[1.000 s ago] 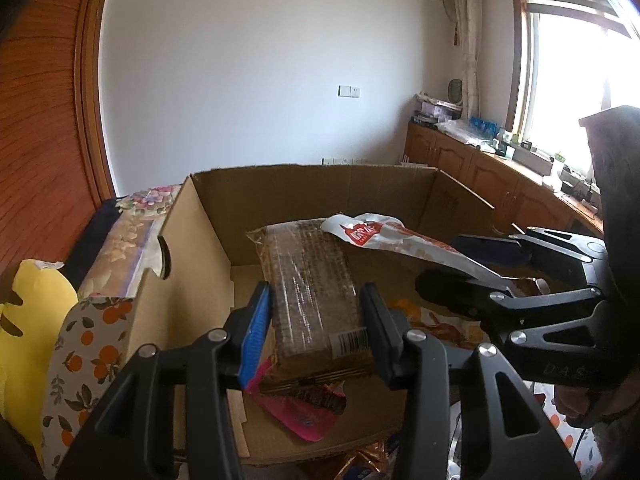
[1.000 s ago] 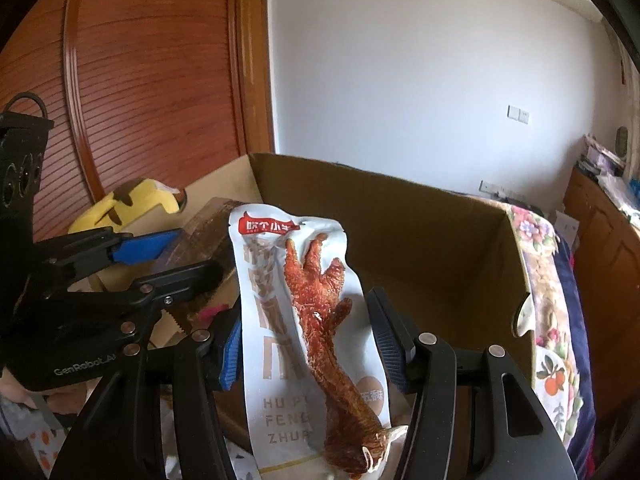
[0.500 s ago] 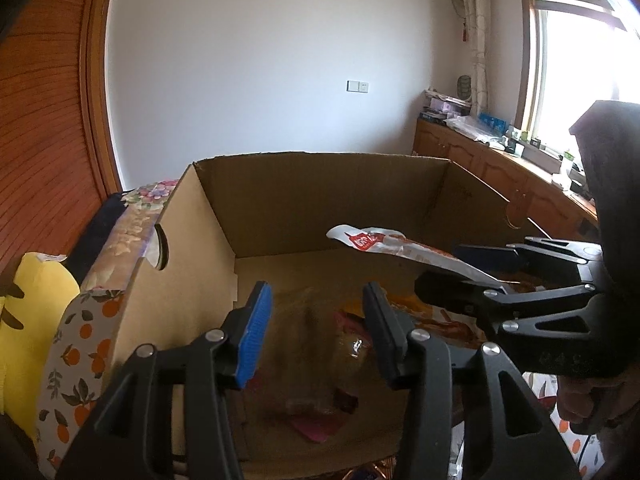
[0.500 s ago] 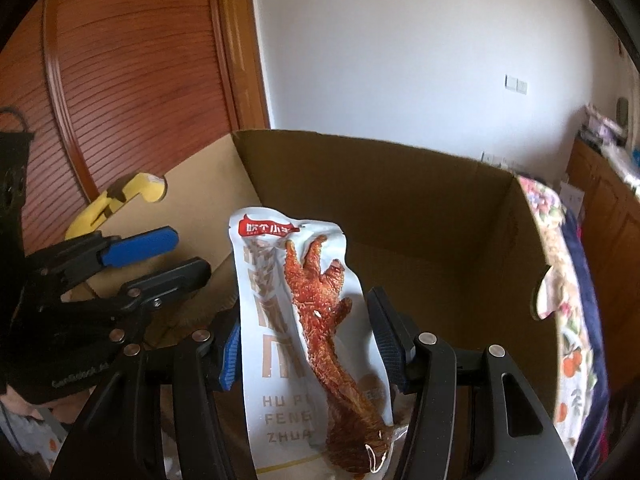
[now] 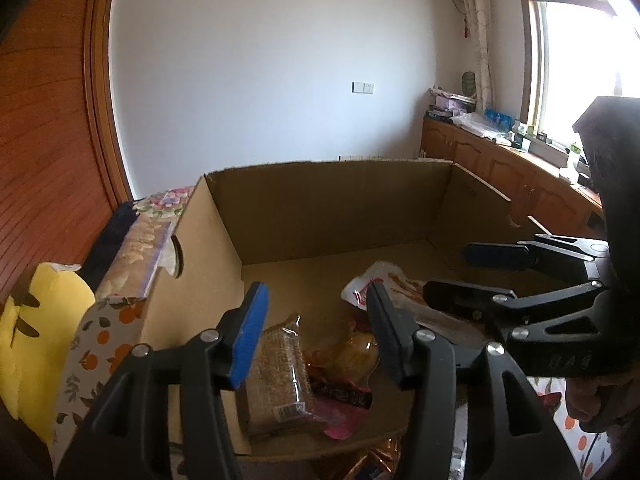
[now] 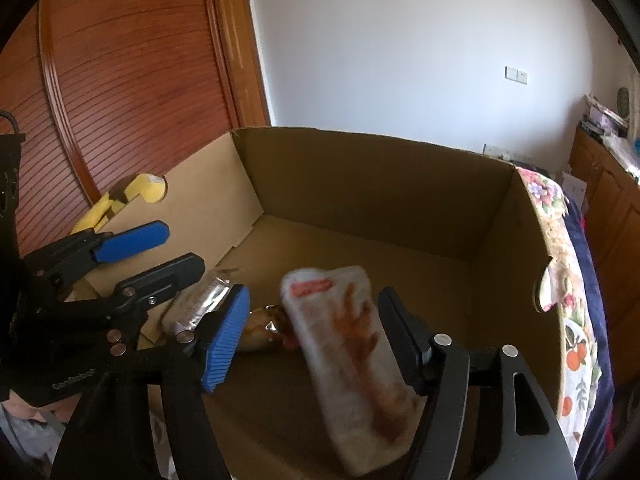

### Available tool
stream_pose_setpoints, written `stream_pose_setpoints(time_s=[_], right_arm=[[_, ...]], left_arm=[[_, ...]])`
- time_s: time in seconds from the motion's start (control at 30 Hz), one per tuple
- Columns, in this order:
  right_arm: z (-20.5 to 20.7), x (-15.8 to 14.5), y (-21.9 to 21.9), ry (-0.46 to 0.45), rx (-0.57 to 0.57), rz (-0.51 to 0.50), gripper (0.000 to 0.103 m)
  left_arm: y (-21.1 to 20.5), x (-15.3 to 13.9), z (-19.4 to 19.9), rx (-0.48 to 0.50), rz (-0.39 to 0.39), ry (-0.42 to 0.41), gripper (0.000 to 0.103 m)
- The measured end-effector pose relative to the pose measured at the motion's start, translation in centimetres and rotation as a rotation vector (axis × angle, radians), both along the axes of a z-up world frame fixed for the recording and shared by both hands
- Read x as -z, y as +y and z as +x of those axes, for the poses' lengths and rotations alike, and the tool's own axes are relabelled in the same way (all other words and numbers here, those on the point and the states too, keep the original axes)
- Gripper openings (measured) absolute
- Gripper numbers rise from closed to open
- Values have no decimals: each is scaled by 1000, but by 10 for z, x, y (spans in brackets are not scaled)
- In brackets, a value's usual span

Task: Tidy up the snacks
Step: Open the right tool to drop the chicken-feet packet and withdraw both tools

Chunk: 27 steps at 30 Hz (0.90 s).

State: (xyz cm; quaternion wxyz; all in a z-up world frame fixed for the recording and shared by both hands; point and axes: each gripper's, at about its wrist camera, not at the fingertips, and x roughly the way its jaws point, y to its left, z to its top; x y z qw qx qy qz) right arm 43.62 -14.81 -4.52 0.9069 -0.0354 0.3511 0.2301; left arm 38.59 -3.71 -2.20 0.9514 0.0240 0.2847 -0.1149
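The white chicken-foot packet (image 6: 356, 364) lies blurred between the fingers of the right gripper (image 6: 316, 340), whose jaws are opening; the blue pad stands clear of it on the left, and the black pad sits just beside its right edge, contact unclear. It is a long white pouch with a red label at the top and a reddish-brown claw printed down its length, tilted over the cardboard box (image 6: 360, 184). In the left wrist view its top end (image 5: 376, 288) shows above the box floor. The left gripper (image 5: 320, 332), jaws opening with nothing between them, hangs over the near left corner, above a clear-wrapped brown wafer block (image 5: 280, 376) lying beside an orange packet (image 5: 348, 356).
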Motion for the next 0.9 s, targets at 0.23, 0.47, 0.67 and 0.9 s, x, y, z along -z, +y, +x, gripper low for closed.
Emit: stream_pose_setpoints(time_s=[0.23, 0.47, 0.67, 0.9], right_arm=[[-28, -21, -14, -25, 25, 24, 68], [-70, -44, -29, -51, 51, 42, 68], [-114, -50, -33, -56, 57, 44, 68], [-159, -22, -30, -19, 63, 29, 68]], left_arm=[[7, -21, -27, 2, 5, -34, 54], [22, -40, -66, -2, 7, -62, 58], [40, -38, -99, -15, 21, -47, 59], [56, -8, -132, -33, 25, 16, 60]])
